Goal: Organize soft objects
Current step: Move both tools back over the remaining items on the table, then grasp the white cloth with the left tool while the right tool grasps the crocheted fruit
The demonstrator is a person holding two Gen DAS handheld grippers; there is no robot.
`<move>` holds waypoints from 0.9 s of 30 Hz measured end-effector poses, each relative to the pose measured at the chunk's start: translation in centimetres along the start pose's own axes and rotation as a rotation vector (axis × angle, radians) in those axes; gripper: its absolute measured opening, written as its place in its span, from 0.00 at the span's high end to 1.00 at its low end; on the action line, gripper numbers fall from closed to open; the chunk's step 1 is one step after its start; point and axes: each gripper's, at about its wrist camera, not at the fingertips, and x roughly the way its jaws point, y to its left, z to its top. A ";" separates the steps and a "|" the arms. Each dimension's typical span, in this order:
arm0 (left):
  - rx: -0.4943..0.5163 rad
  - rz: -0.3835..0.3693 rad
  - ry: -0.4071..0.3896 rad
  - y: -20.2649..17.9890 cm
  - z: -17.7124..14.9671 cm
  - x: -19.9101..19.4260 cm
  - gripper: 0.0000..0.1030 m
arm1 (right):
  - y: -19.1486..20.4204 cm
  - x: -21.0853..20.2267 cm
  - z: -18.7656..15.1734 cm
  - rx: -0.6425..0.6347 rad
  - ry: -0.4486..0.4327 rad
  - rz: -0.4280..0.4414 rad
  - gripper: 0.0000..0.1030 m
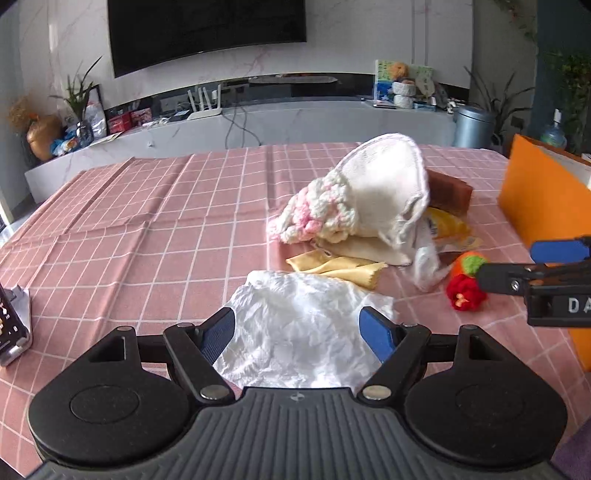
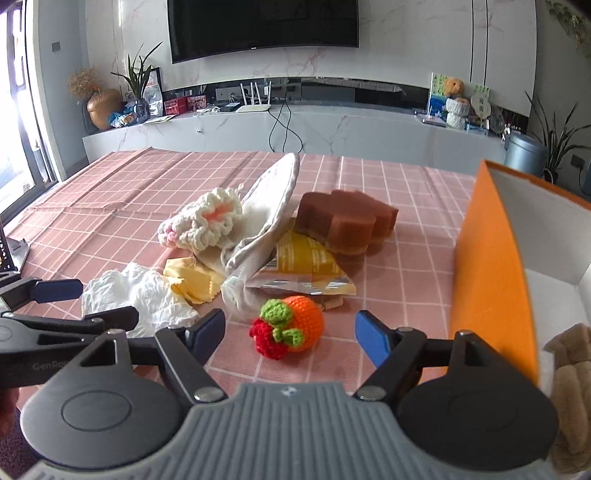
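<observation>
A table covered by a pink cloth (image 1: 147, 221) with a white grid fills the foreground of a living room. Behind it runs a long white marble-look console (image 2: 332, 125) under a dark wall-mounted screen (image 2: 262, 26), with potted plants, a white router (image 2: 255, 107) and small ornaments along the shelf.

The soft things lie heaped right of the table's middle: a crumpled white cloth (image 1: 306, 325), a yellow cloth (image 1: 336, 267), a pink-and-white knitted piece (image 1: 317, 206) leaning on a pale fabric pouch (image 1: 384, 188), a brown sponge block (image 2: 347, 221), a yellow packet (image 2: 306, 258), and crocheted fruit (image 2: 291, 328) (orange and red, with green leaves).

An open orange box (image 2: 491, 266) stands at the table's right edge, with something beige and plush inside.

The left gripper (image 1: 299, 332) hangs over the white cloth, jaws spread wide on either side of it. The right gripper (image 2: 290, 334) hangs over the crocheted fruit, jaws likewise spread, not pressing on it.
</observation>
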 end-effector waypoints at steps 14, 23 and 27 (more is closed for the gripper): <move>-0.072 0.046 0.049 0.1 0.0 2.4 0.19 | 0.0 3.3 -0.7 -0.009 0.040 0.029 0.49; -0.044 0.088 0.030 -1.8 -0.4 0.9 0.50 | 0.0 2.4 -1.3 -0.021 0.047 0.040 0.52; -0.039 0.077 -0.001 -2.5 -0.2 -0.1 0.80 | 0.3 1.4 -1.6 -0.046 0.039 0.045 0.52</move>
